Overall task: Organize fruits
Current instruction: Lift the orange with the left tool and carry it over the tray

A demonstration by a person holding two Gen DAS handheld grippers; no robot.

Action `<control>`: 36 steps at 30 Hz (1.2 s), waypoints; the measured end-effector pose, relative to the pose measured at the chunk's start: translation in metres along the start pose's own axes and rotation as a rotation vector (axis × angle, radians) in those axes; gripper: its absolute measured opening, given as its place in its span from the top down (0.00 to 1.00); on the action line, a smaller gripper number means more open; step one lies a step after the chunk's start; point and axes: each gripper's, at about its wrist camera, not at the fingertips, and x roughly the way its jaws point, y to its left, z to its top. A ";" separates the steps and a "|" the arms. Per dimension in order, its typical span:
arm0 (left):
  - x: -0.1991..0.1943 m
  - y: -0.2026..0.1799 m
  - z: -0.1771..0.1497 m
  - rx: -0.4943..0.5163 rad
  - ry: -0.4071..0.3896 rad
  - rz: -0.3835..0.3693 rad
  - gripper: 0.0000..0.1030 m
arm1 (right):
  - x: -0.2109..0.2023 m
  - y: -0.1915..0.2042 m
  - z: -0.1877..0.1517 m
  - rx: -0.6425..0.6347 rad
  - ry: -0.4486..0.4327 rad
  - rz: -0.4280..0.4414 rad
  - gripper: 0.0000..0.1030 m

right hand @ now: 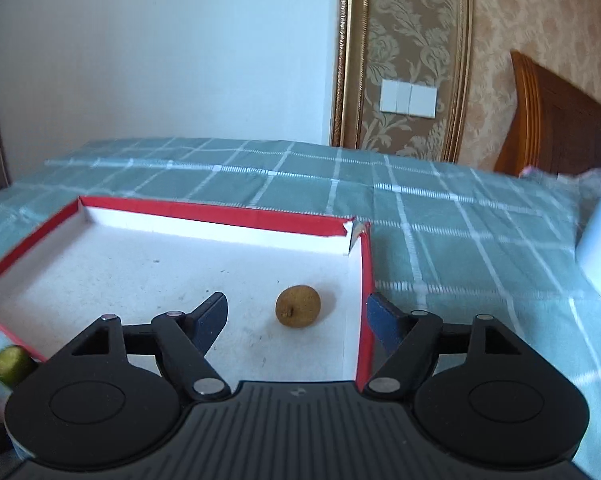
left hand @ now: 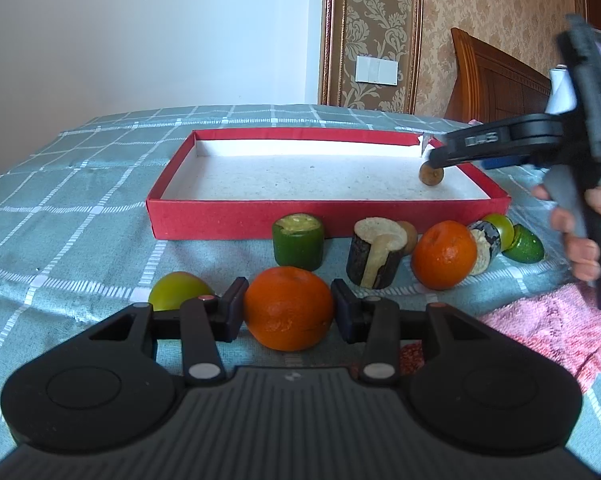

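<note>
One small brown fruit [right hand: 298,305] lies loose on the floor of the red box [left hand: 236,216], in its far right corner, close to the side wall. Right gripper [right hand: 296,320]: jaws spread wide and holding nothing, with the brown fruit just ahead of them and between their lines, touching neither pad; one finger stands over the box floor, the other outside the wall.

One orange [left hand: 288,308] sits between the jaws of the left gripper [left hand: 288,314], which are narrowed onto it, both pads against its sides. It rests in front of the box's near wall, on the checked cloth [left hand: 80,184].

Still outside the box: a second orange [left hand: 444,255], a green cut cylinder [left hand: 298,246], a dark cut cylinder [left hand: 376,256], green fruits [left hand: 176,290].

By judgement, the left hand is nearer the next move: lifting its orange forward over the near wall.
</note>
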 end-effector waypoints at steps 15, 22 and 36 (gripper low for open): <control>0.000 0.000 0.000 0.000 0.000 0.001 0.61 | -0.050 -0.069 -0.054 0.221 -0.022 -0.195 0.15; 0.000 0.000 0.000 -0.001 0.000 0.000 0.61 | -0.045 -0.071 -0.060 0.197 0.025 -0.232 0.15; 0.001 0.002 0.001 -0.002 0.002 -0.005 0.60 | -0.046 -0.061 -0.069 0.136 0.100 -0.205 0.07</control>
